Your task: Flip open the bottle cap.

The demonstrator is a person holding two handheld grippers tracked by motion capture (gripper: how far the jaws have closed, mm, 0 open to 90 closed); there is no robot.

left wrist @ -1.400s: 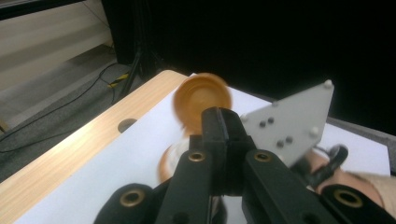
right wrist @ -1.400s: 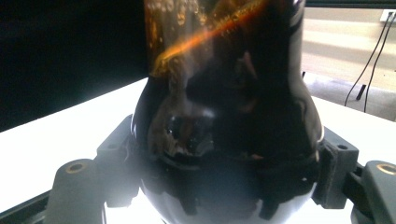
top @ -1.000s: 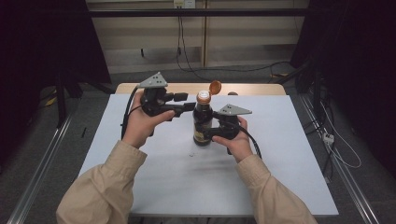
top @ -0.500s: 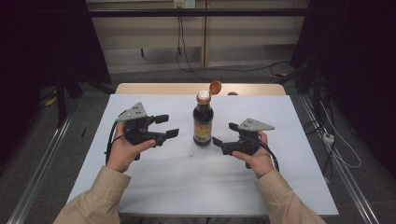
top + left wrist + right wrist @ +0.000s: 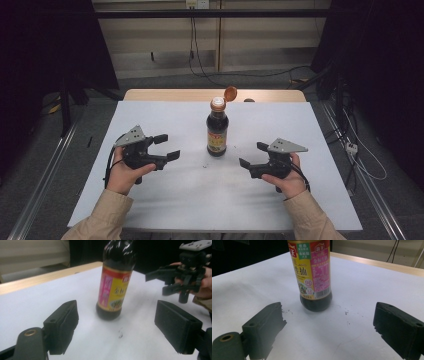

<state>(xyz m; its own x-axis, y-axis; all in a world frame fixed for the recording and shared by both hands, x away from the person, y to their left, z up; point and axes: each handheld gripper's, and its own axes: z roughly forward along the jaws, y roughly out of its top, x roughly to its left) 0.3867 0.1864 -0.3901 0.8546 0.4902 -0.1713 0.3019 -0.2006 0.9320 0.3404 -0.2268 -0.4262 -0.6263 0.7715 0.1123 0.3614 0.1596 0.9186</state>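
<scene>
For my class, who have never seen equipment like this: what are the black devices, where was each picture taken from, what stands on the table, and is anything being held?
There is no robot here. A person holds a hand-operated tool with two black jaws in each hand: the left gripper and the right gripper. The high view comes from a fixed camera above the table. The other two pictures come from small cameras riding on the grippers, looking out between their jaws. One dark sauce bottle stands upright on the white table, its orange flip cap open. Both grippers are open and apart from the bottle, one on each side. The left jaws have just been opening, with nothing between them. Nothing is held.
</scene>
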